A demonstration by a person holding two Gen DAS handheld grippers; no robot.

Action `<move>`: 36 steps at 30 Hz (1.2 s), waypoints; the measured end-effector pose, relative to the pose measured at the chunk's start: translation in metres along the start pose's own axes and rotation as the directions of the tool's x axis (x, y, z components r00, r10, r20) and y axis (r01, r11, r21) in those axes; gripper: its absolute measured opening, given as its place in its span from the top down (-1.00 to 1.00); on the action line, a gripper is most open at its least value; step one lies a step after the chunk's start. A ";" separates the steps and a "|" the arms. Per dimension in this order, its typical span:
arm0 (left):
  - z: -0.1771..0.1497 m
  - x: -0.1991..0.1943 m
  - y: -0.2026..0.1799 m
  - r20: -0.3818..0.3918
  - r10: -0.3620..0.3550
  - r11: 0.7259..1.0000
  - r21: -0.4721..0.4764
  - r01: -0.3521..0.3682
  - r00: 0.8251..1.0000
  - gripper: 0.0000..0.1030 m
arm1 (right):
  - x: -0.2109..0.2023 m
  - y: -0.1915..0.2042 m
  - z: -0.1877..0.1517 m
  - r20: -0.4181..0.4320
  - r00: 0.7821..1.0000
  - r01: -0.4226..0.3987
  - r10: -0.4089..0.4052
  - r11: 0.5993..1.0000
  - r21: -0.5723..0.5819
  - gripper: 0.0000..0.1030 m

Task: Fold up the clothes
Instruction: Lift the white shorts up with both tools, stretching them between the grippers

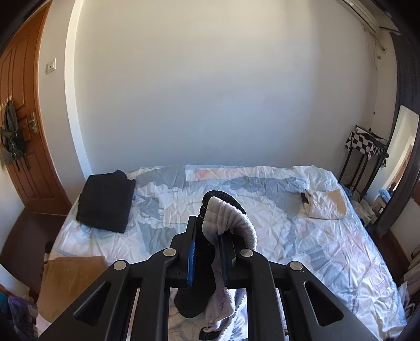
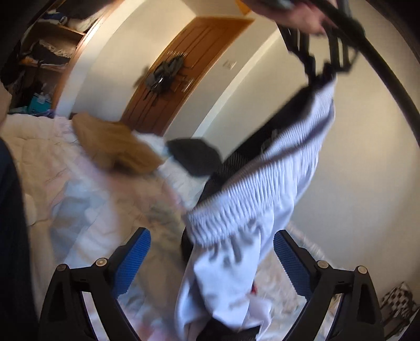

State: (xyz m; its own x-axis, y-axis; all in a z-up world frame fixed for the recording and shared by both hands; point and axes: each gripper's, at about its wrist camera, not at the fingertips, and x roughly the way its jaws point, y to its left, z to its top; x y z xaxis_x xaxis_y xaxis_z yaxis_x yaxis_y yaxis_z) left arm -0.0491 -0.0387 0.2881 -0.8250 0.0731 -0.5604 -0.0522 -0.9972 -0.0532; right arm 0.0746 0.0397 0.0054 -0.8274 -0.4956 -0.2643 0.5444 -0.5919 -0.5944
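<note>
A white garment [image 1: 231, 217] with a ribbed waistband and black trim hangs from my left gripper [image 1: 207, 237], which is shut on its top edge above the bed. In the right wrist view the same garment [image 2: 252, 188] drapes down from the left gripper [image 2: 324, 72] at the upper right, with a person's hand [image 2: 304, 18] behind it. My right gripper [image 2: 214, 262] stands wide open lower down. The cloth hangs between its blue pads [image 2: 135, 259] and touches neither of them. This view is blurred.
The bed [image 1: 315, 249] has a crumpled patterned sheet. On it lie a folded black garment [image 1: 105, 200] at the far left, a folded beige one [image 1: 325, 204] at the far right and a tan cloth [image 1: 71, 283] at the near left. A stand [image 1: 365, 147] with a checkered cloth sits right of the bed.
</note>
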 end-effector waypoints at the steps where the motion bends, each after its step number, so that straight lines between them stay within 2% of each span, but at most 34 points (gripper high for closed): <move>1: 0.001 0.000 -0.002 -0.001 -0.003 1.000 0.001 0.003 1.000 0.72 | 0.006 0.004 0.003 0.005 1.000 0.028 -0.028 1.000 -0.009 -0.86; 6: 0.004 -0.001 -0.006 -0.006 -0.033 0.999 -0.006 0.033 0.999 0.72 | 0.034 0.029 0.006 0.005 0.990 0.144 -0.144 0.987 -0.067 -0.83; 8: 0.005 -0.002 -0.005 -0.002 -0.039 0.999 -0.012 0.039 0.999 0.72 | 0.043 0.040 0.006 0.027 0.968 0.249 -0.248 0.958 -0.141 -0.79; 9: 0.006 -0.002 -0.005 -0.001 -0.042 0.999 -0.013 0.042 0.999 0.72 | 0.044 0.044 0.005 0.048 0.957 0.290 -0.286 0.942 -0.171 -0.71; 11: 0.008 -0.003 -0.004 -0.003 -0.049 0.999 -0.016 0.049 0.999 0.72 | 0.044 0.041 0.005 0.057 0.949 0.316 -0.311 0.933 -0.171 -0.07; 15: 0.010 -0.003 0.000 -0.001 -0.047 0.999 -0.009 0.046 0.999 0.72 | 0.051 0.027 0.003 0.012 0.931 0.360 -0.364 0.914 -0.187 0.03; 17: 0.010 -0.002 0.002 -0.003 -0.042 0.999 -0.003 0.042 0.999 0.72 | 0.049 0.008 0.002 -0.028 0.940 0.332 -0.339 0.934 -0.135 0.41; 19: 0.009 -0.002 0.006 -0.003 -0.037 0.999 0.005 0.037 0.999 0.72 | 0.041 -0.018 0.003 -0.087 0.952 0.290 -0.295 0.955 -0.067 0.68; 21: 0.008 -0.002 0.012 0.005 -0.034 0.999 0.028 0.033 0.999 0.72 | 0.025 -0.051 0.006 -0.113 0.969 0.223 -0.219 0.975 0.023 0.69; 23: 0.006 -0.004 0.020 0.015 -0.043 0.999 0.029 0.043 0.999 0.72 | 0.011 -0.083 0.006 -0.140 0.976 0.187 -0.170 0.975 0.118 0.71; 28: 0.004 -0.009 0.042 0.045 -0.053 0.999 0.013 0.052 0.998 0.72 | -0.022 -0.180 0.008 -0.152 0.984 0.135 -0.090 0.940 0.314 0.79; 32: 0.014 -0.026 0.048 0.081 -0.058 0.998 -0.005 0.058 0.995 0.72 | -0.041 -0.245 0.032 -0.167 0.971 0.221 -0.172 0.912 0.345 0.81; 36: 0.039 -0.062 0.038 0.171 -0.051 0.999 0.020 0.048 0.984 0.72 | -0.068 -0.298 0.072 -0.132 0.950 0.313 -0.284 0.879 0.360 0.82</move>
State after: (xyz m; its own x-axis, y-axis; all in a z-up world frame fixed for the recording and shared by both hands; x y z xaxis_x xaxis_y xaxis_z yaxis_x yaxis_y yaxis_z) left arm -0.0220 -0.0817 0.3532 -0.9054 0.1199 -0.4073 -0.1030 -0.9927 -0.0633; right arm -0.0213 0.2040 0.2555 -0.9586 -0.2186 -0.1825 0.2694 -0.9040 -0.3321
